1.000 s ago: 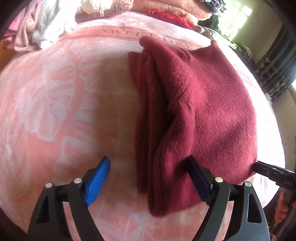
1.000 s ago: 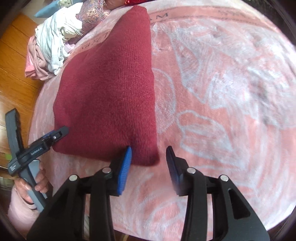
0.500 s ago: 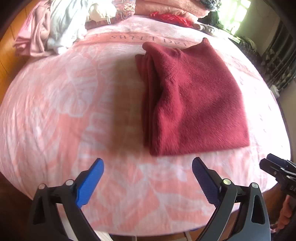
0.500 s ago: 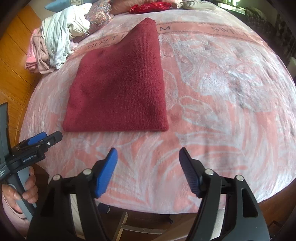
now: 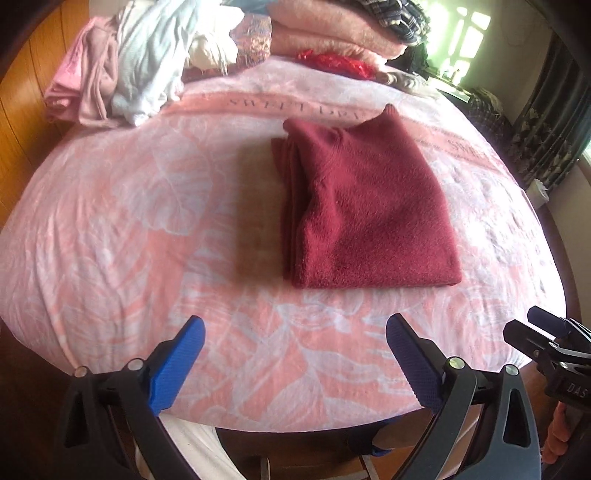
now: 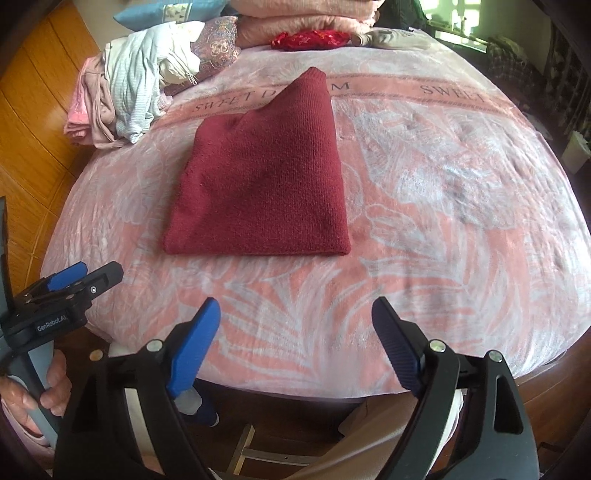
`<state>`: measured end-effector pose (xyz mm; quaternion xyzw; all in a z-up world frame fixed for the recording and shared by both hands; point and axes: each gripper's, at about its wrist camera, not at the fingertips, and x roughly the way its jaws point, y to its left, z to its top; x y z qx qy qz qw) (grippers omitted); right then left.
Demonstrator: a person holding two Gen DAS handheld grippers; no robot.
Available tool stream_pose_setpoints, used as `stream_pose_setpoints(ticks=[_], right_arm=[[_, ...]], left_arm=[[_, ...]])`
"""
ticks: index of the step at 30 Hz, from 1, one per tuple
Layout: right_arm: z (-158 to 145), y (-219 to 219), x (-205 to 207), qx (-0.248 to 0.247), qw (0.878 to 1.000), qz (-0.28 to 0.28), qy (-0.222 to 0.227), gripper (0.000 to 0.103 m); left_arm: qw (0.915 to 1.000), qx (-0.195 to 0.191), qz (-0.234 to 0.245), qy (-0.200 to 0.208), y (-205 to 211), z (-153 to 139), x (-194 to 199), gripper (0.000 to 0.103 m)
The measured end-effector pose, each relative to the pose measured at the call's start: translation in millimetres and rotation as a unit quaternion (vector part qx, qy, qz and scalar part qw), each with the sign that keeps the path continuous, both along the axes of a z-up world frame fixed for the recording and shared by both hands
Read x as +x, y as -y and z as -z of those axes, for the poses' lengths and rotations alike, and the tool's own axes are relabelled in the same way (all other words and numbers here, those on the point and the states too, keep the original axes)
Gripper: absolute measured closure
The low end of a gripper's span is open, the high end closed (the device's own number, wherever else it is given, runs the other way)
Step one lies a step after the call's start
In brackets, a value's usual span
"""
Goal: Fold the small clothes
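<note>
A dark red knitted garment (image 5: 365,206) lies folded flat on the pink flowered blanket (image 5: 147,221); it also shows in the right wrist view (image 6: 266,184). My left gripper (image 5: 295,354) is open and empty, held back over the near edge of the blanket, apart from the garment. My right gripper (image 6: 295,343) is open and empty, also at the near edge. Each gripper shows at the side of the other's view: the right one (image 5: 546,350), the left one (image 6: 70,288).
A heap of unfolded pale clothes (image 5: 129,66) lies at the far left of the blanket (image 6: 443,184). Folded pink blankets (image 5: 332,33) and a red item (image 5: 336,62) lie at the back. A wooden wall (image 6: 33,110) is on the left, a window at the far right.
Both grippers let go of the garment's near edge, opened wide, and drew back to the near edge of the blanket. The folded garment stays flat.
</note>
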<state>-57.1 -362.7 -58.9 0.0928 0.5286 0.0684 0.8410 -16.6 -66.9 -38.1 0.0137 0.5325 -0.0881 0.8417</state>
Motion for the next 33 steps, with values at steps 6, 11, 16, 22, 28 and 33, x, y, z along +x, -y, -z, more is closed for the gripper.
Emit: stream_pose_setpoints(ticks=[6, 11, 16, 22, 28, 33], right_arm=[[-18, -1, -10, 0.002, 1.000, -0.002, 0.012, 0.017], [-29, -2, -15, 0.007, 1.000, -0.006, 0.019, 0.015], [-36, -7, -21, 0.008, 1.000, -0.009, 0.027, 0.015], [-40, -9, -24, 0.008, 1.000, -0.009, 0.029, 0.014], [-41, -8, -27, 0.002, 1.000, -0.005, 0.028, 0.014], [-40, -8, -28, 0.001, 1.000, -0.002, 0.025, 0.013]], left_arm=[[0.9997, 0.002, 0.004, 0.023, -3, -24, -13, 0.004], [0.9990, 0.011, 0.006, 0.043, -3, -40, -24, 0.004], [0.9982, 0.015, 0.011, 0.056, -1, -53, -32, 0.004], [0.9978, 0.018, 0.013, 0.062, 1, -59, -37, 0.004], [0.9978, 0.026, 0.013, 0.060, 4, -59, -38, 0.004], [0.9979, 0.032, 0.016, 0.054, 6, -55, -39, 0.004]])
